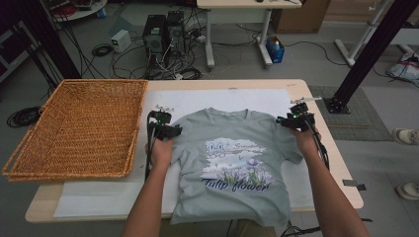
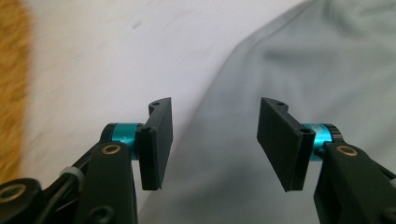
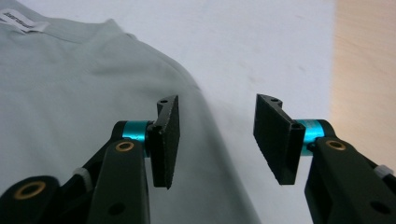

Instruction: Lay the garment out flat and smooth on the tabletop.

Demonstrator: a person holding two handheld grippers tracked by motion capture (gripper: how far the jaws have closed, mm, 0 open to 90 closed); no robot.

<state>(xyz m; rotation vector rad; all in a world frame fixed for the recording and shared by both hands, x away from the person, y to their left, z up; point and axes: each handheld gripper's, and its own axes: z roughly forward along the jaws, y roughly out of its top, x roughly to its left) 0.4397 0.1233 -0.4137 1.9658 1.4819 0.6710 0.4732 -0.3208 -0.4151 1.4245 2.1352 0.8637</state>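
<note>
T-shirt [image 1: 232, 163] lies flat, print up, on the white sheet [image 1: 99, 197] just right of the basket [image 1: 79, 128], long axis running from the collar at the far side to the hem at the table's near edge. Left gripper [image 1: 165, 129] hangs at its left shoulder and right gripper [image 1: 291, 120] at its right shoulder, both with jaws partly apart and nothing between them. Judgement: to grip well, lower each pair astride the shoulder edge, pinch symmetrically, keep the cloth taut.
</note>
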